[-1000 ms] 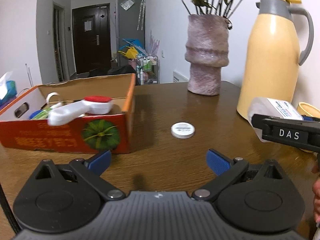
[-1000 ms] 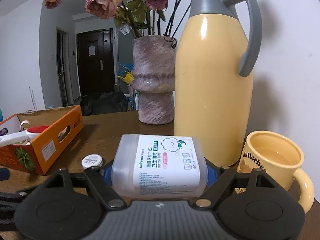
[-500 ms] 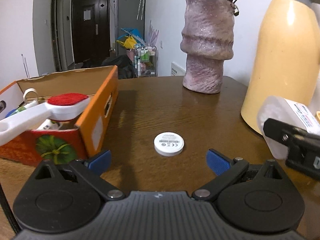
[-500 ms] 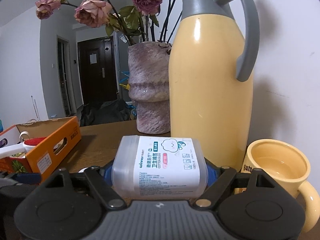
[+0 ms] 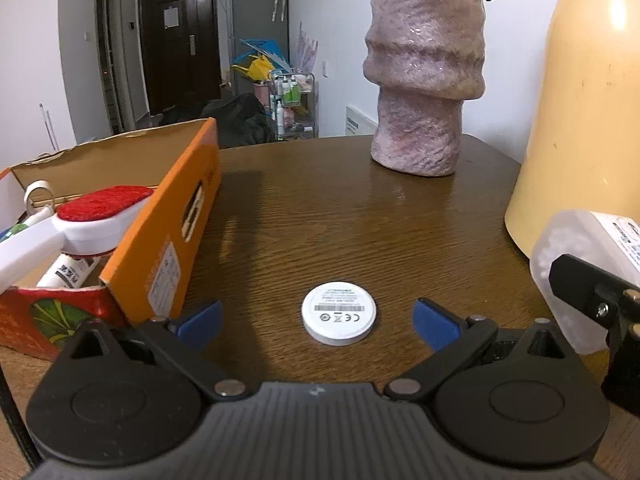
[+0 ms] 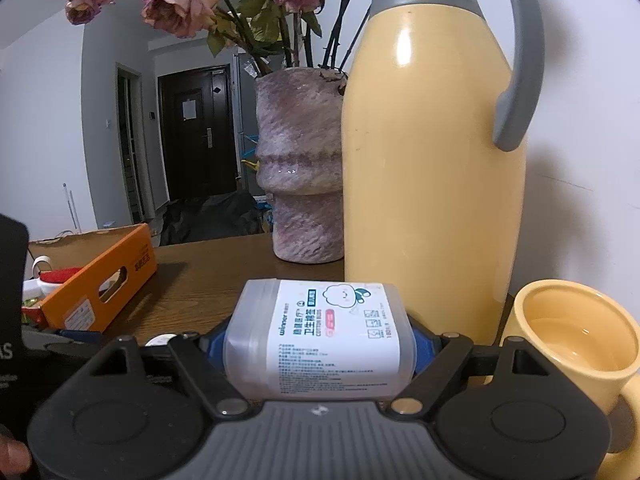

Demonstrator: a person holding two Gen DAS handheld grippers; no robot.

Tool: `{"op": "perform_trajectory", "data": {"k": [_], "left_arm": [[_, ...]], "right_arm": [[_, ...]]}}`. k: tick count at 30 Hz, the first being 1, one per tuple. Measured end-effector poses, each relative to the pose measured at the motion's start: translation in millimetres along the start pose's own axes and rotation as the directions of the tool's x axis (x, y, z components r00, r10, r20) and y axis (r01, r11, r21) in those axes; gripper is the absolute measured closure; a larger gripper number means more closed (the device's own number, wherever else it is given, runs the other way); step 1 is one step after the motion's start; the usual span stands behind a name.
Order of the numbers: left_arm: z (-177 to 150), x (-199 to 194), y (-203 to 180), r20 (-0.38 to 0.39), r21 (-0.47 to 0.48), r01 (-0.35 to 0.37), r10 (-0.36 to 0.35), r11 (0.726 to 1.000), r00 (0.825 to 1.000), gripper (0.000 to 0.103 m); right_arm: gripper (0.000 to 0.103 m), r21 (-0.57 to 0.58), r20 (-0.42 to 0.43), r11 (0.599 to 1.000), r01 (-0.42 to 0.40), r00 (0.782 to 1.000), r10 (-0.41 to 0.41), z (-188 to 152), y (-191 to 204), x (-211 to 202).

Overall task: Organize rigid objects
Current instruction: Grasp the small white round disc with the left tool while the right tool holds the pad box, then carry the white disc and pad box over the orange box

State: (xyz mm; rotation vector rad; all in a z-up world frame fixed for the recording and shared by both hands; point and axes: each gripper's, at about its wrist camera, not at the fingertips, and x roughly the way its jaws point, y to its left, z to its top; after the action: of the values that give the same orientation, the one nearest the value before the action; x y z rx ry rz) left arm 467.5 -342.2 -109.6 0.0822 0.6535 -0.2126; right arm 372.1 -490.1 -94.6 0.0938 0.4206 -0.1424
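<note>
on the counter [image 5: 360, 220] our left tongs [image 5: 316, 316] gape around a white disc [image 5: 339, 318], not touching it. our right tongs [image 6: 320, 340] clamp a cotton swab box [image 6: 320, 336]

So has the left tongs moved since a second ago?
Yes. The left tongs has advanced toward the white disc, which now lies between its open blue pads; the vase and cardboard box loom larger too.

Small white round disc [image 5: 338, 318] with printed grey markings, lying flat on the wood between my left fingertips, untouched; translucent cotton-bud box [image 6: 320, 338] with white label, lying on its side, clamped between my right pads; open orange cardboard box [image 5: 168, 236] holding a red-topped white brush [image 5: 86, 222]
</note>
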Motion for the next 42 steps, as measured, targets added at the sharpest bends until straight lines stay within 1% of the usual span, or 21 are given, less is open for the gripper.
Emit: {"op": "perform_trajectory", "data": {"k": [2,3,4,5,6,7,8,11,16,24,29,32,42], "left_arm": [[0.5,0.8,-0.7,-0.005,0.000,0.009,-0.009,1.000,1.000,0.009],[0.8,2.0,-1.3,-0.010,0.005,0.024,-0.024,1.000,1.000,0.023],[1.1,2.8,-2.8,-0.013,0.016,0.040,-0.040,0.999,0.999,0.030],[1.3,2.7,-5.3,-0.008,0.032,0.040,-0.040,0.999,0.999,0.036],[1.5,2.1,-6.5,-0.003,0.037,0.053,-0.053,0.998,0.999,0.046],[1.4,1.4,-7.6,0.002,0.045,0.062,-0.062,0.997,0.998,0.059],[1.3,0.8,-8.7,0.006,0.053,0.066,-0.066,0.996,0.998,0.062],[1.2,0.3,-9.9,0.007,0.059,0.073,-0.073,0.996,0.997,0.063],[2.0,-4.1,-6.0,0.015,0.041,0.063,-0.064,0.997,0.998,0.063],[-3.0,-29.1,-0.1,0.075,0.036,0.059,-0.062,0.998,0.995,0.063],[-9.9,-45.9,4.7,0.102,0.041,0.063,-0.067,0.997,0.993,0.063],[-14.7,-56.0,9.0,0.111,0.040,0.060,-0.064,0.997,0.992,0.063],[-34.9,-85.7,33.1,0.118,0.017,0.046,-0.047,0.999,0.992,0.063]], "right_arm": [[0.021,0.000,0.000,1.000,0.002,1.000,-0.002,-0.3,0.3,0.5],[0.021,0.001,0.001,1.000,0.004,1.000,-0.004,-0.5,0.4,0.6],[0.021,0.002,0.002,1.000,0.005,1.000,-0.005,-0.4,0.3,0.5],[0.021,0.003,0.002,1.000,0.007,1.000,-0.007,-0.6,0.1,0.4],[0.021,0.005,0.002,1.000,0.008,1.000,-0.008,-0.7,-0.4,0.1],[0.021,0.005,0.002,1.000,0.008,1.000,-0.008,-0.6,-0.4,0.1],[0.021,0.006,0.002,1.000,0.007,1.000,-0.007,-0.3,-0.4,0.4],[0.021,0.009,0.003,1.000,0.008,1.000,-0.008,-0.3,-0.9,0.2],[0.021,0.011,0.009,1.000,0.001,1.000,-0.001,-0.4,-1.4,-1.6],[0.021,0.015,0.042,1.000,-0.006,0.999,0.006,-1.8,-1.6,-9.0],[0.021,-0.013,0.088,1.000,-0.003,0.996,0.004,-4.5,5.6,-17.9],[0.021,-0.026,0.110,1.000,0.004,0.994,-0.001,-5.3,10.1,-23.7],[0.021,-0.003,0.124,1.000,0.008,0.992,-0.007,-11.6,27.3,-43.4]]}}
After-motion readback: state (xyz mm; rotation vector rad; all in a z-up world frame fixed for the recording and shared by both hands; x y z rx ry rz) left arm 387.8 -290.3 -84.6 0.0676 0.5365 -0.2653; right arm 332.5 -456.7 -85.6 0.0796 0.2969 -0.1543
